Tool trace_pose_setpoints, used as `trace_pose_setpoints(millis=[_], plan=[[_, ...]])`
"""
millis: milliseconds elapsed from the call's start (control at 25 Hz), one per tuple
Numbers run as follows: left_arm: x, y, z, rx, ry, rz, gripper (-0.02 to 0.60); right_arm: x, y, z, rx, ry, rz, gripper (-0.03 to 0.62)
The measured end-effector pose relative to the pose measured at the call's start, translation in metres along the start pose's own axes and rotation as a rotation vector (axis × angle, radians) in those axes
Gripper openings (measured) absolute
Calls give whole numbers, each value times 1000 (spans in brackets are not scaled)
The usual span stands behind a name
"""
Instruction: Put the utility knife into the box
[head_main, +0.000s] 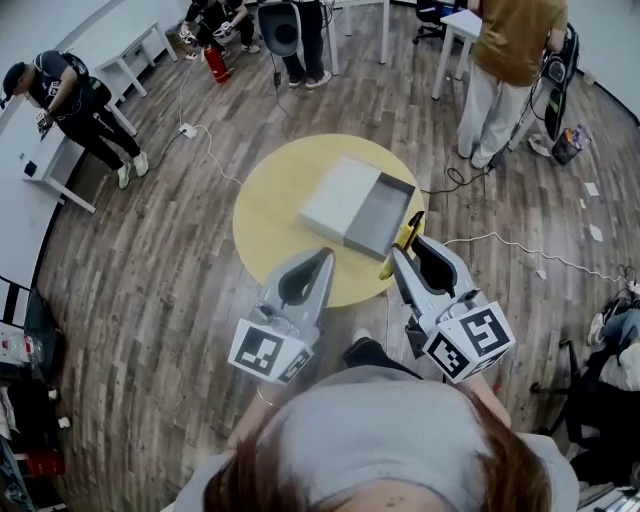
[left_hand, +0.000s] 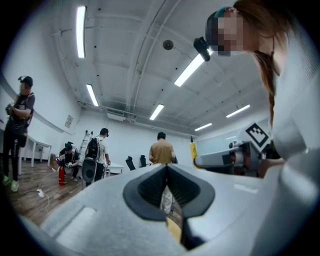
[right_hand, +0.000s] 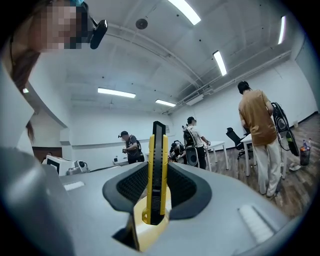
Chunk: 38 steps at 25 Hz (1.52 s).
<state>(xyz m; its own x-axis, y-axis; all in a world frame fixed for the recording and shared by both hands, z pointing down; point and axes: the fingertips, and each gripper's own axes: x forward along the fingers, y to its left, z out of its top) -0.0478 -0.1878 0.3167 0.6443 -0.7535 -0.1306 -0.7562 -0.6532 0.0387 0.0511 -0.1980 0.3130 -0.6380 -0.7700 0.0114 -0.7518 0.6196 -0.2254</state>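
A yellow and black utility knife (head_main: 405, 238) stands upright between the jaws of my right gripper (head_main: 411, 249), which is shut on it. In the right gripper view the knife (right_hand: 156, 150) rises straight up from the black pads (right_hand: 182, 187). My left gripper (head_main: 326, 256) hangs beside it over the near edge of the round yellow table (head_main: 270, 220), its jaw tips together and nothing between them. A grey box (head_main: 383, 215) lies open on the table beyond both grippers, with its white lid (head_main: 338, 195) alongside. From the left gripper view (left_hand: 166, 172) the knife (left_hand: 192, 149) shows to the right.
Several people stand around the room; one in a brown shirt (head_main: 510, 60) is beyond the table at the right. White desks (head_main: 135, 55) line the far left. Cables (head_main: 500, 240) trail across the wooden floor near the table.
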Motion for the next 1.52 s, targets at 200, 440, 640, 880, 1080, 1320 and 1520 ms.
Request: trace_pose_setpoints(millis=[200,440,640,880,1080,1320,1520], plan=[[47,21,-2,14,-5,4,3,33,-42,13,1,-7,16,121],[68,50,-11,-18,13,36,3,70,-66,14,0,21,38,121],[82,66,-10,-23,12,24,3,88,-68,15,3,30,40,120],[90,76,-6,-30,19,-11,3,97,-71,12,17,45,-1,121],[90,83,-3,-34,28,-32,3,103,-71,11,27,50,-26,120],[94,89,-12,-47,43,-41,3,114,-86,-11,77,109,-62,120],[92,91,-14,-54,45,-44,3,121,-102,-37,139,164,-110,120]])
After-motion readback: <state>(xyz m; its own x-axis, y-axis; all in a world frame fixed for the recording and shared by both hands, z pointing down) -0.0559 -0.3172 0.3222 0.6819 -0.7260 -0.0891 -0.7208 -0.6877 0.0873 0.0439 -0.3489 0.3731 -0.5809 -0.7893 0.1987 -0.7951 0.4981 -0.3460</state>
